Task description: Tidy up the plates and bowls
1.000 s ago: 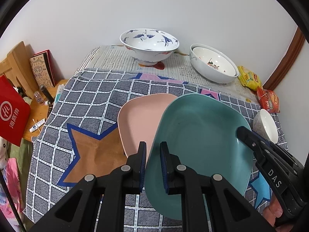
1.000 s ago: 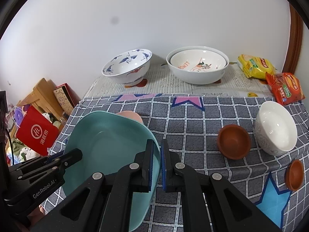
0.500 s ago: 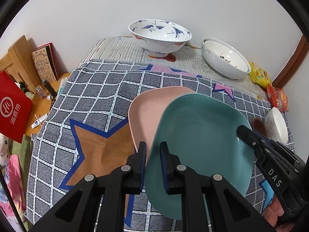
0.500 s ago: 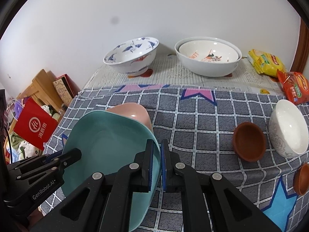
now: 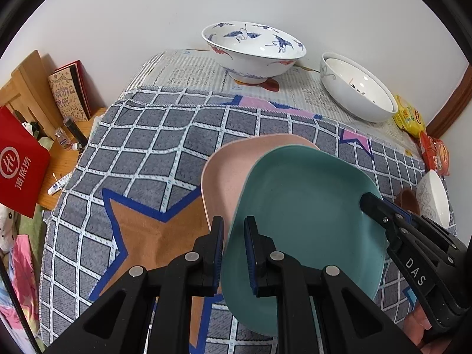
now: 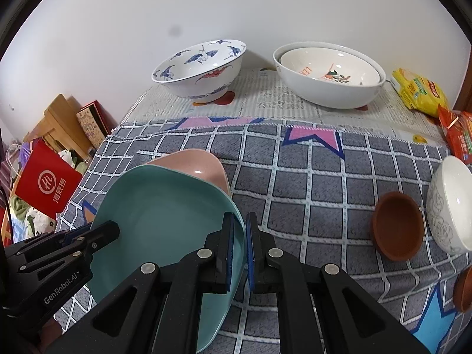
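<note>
A teal plate [image 5: 303, 215] lies on a pink plate [image 5: 230, 171], both held above the checked cloth. My left gripper [image 5: 234, 250] is shut on the stack's left rim. My right gripper [image 6: 239, 244] is shut on the teal plate's [image 6: 165, 224] right rim, with the pink plate [image 6: 197, 165] showing beyond. The right gripper also shows in the left wrist view [image 5: 383, 215]. A blue-crane bowl [image 6: 200, 67] and nested white bowls [image 6: 330, 73] stand at the back.
A white rose-patterned bowl [image 6: 448, 206] and two small brown bowls [image 6: 395, 227] [image 6: 463, 289] sit at the right. Snack packets [image 6: 419, 91] lie at the back right. A red bag [image 5: 20, 162] and books [image 5: 70, 91] stand off the table's left edge.
Both grippers have carried the plate stack forward, toward the back of the table. The bowls at the back look nearer. The grip on the plates is unchanged.
</note>
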Motion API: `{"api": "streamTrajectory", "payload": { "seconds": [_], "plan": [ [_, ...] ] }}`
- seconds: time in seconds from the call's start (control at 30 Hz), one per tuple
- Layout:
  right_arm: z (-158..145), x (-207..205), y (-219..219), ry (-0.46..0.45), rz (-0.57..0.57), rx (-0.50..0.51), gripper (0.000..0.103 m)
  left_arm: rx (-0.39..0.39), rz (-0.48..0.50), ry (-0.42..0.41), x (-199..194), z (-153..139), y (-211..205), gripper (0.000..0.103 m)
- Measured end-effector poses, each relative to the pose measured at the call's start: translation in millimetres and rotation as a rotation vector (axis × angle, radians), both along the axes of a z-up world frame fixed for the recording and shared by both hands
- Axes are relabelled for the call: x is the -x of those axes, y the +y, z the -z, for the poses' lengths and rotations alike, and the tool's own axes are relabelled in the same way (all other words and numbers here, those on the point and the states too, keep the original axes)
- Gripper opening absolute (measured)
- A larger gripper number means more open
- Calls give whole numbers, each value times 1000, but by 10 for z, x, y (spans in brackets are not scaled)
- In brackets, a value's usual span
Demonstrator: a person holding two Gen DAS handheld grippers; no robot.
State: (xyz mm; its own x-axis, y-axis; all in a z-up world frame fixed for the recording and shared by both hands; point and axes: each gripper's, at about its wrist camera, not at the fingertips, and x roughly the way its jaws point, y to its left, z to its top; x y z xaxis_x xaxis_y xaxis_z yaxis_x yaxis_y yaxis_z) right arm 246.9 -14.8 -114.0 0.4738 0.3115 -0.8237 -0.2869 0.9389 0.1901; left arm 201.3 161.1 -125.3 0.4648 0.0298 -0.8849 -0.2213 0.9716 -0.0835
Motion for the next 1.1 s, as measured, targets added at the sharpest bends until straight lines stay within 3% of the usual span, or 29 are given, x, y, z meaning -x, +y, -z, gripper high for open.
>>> {"api": "streamTrajectory", "payload": {
  "seconds": [0.8, 1.1],
  "plan": [
    [103, -543, 363, -12, -91, 15, 12, 35, -65, 17, -239, 143, 184, 14],
    [133, -538, 399, -3, -102, 27, 14, 51, -70, 9, -161, 160, 188, 14]
  ]
}}
